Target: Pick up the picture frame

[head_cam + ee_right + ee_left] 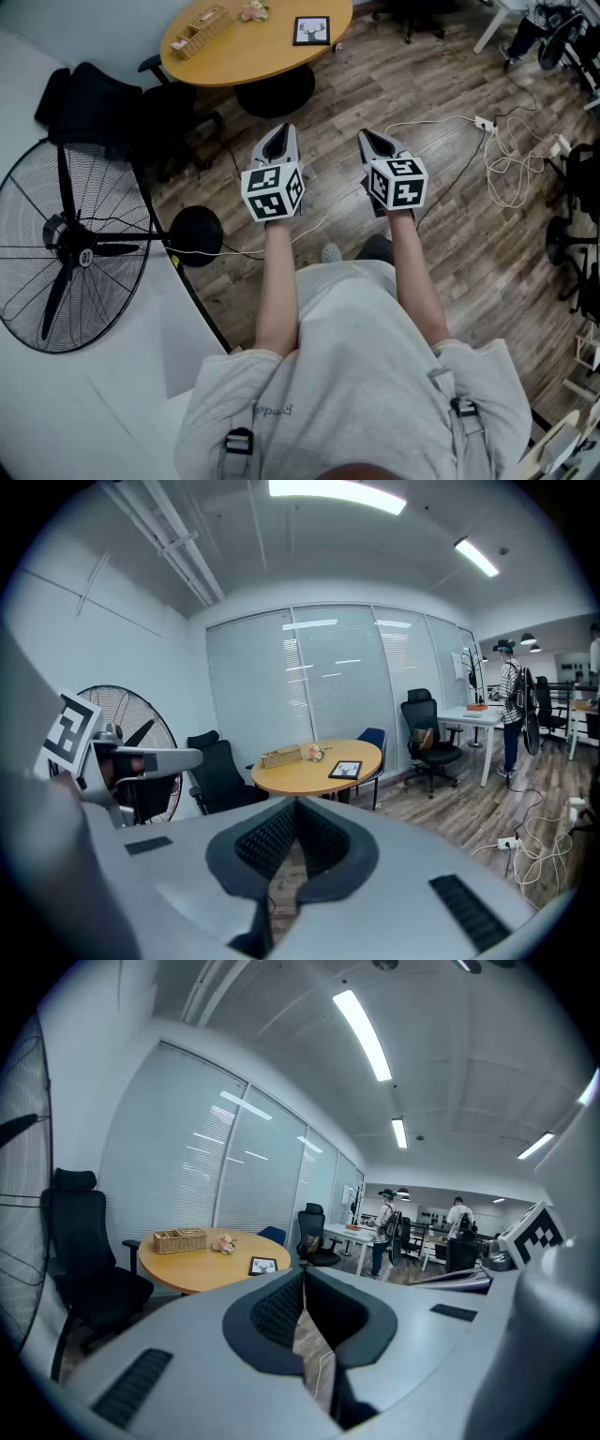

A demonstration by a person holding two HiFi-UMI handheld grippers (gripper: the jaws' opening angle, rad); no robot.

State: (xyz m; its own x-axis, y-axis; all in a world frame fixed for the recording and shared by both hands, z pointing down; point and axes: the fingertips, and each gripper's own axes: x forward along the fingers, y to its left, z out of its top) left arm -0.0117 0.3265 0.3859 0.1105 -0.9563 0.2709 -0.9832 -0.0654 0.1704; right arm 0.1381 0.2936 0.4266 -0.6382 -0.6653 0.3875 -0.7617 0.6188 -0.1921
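- Left gripper (278,142) and right gripper (378,144): jaws closed, empty, held side by side above the wood floor (450,234).
- Picture frame (311,30) lies flat on the round table (234,52), well apart from both.

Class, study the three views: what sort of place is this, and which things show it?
Most likely an office: a black swivel chair at a white desk, and a round meeting table beside glass walls with blinds.
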